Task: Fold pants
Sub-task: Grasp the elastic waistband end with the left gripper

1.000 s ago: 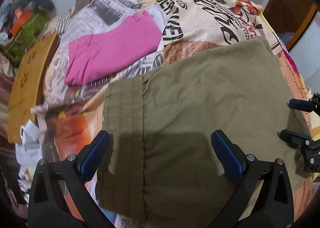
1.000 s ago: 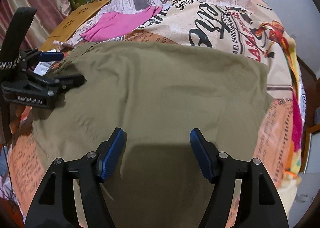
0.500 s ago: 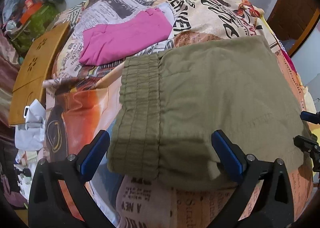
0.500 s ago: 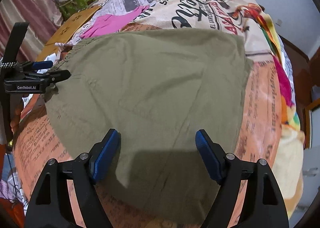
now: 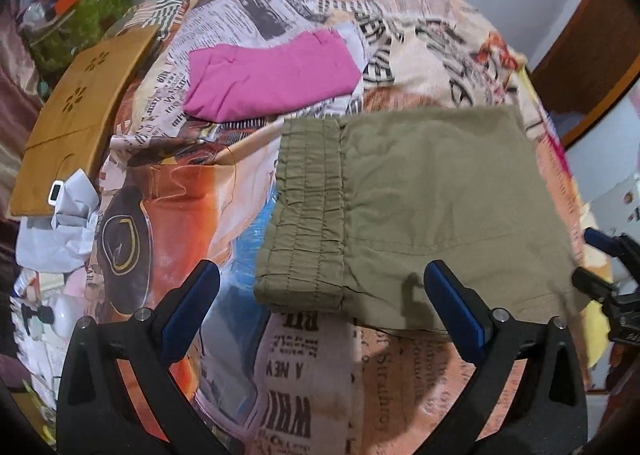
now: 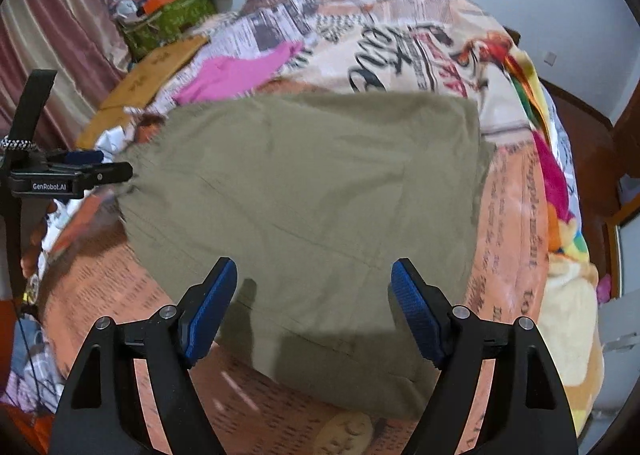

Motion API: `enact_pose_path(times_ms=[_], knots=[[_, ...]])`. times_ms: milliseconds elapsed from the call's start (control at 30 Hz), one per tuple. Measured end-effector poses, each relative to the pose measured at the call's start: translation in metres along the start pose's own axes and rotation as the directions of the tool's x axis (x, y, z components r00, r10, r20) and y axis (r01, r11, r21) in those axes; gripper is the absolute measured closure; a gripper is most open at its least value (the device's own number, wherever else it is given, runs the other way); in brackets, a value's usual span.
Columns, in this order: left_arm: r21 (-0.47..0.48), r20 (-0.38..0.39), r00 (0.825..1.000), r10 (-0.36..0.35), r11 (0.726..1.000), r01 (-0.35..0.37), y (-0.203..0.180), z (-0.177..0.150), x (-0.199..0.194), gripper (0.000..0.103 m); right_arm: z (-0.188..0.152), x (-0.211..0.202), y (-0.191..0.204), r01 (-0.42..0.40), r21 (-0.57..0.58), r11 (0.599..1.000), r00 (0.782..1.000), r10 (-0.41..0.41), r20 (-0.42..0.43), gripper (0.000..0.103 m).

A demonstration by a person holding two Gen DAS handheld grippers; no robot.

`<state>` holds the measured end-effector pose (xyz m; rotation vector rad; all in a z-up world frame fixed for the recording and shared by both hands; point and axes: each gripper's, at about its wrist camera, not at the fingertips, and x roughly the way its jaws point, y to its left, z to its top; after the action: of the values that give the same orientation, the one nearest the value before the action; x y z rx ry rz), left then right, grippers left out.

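Already the pants (image 5: 420, 207) lie as a squat olive rectangle, folded, flat on the printed bedspread (image 5: 304, 375), elastic waistband (image 5: 308, 215) at their left end. Their long axis runs left to right across both views, square to the way the claws point. The near edge sits just ahead of both sets of fingertips, so the cloth is forward and slightly below each claw.

The left gripper (image 5: 320, 307) hangs over the waistband corner, jaws spread wide, nothing between its blue pads (image 5: 456, 315); it touches nothing. The right gripper (image 6: 312, 307) hangs over the leg end, likewise released and empty, its pads (image 6: 416, 315) straddling the near hem from above. Each arm is nearer its own end, so I judge a further fold, waistband toward hem, would fall to the left claw, with the right steadying. Whether another fold is needed I cannot say; the pile looks compact already.

Beyond the pants, a folded pink garment (image 5: 272, 79) lies apart on the bedspread. Off the bed's left edge sits a wooden board (image 5: 80, 111), and past it a green basket (image 6: 168, 23) heaped with oddments, an orange item and something grey on top; the rest is too blurred to name.
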<state>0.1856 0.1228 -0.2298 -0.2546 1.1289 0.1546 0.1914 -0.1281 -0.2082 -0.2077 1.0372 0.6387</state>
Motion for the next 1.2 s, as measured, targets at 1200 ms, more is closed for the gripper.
enact_pose_path(times_ms=[1200], knots=[[-0.325, -0.067, 0.946, -0.317, 0.903, 0.28, 0.022, -0.006, 0.058, 0.04, -0.005, 0.048, 0.019, -0.093, -0.003, 0.996, 0.993, 0.092, -0.069, 0.017]])
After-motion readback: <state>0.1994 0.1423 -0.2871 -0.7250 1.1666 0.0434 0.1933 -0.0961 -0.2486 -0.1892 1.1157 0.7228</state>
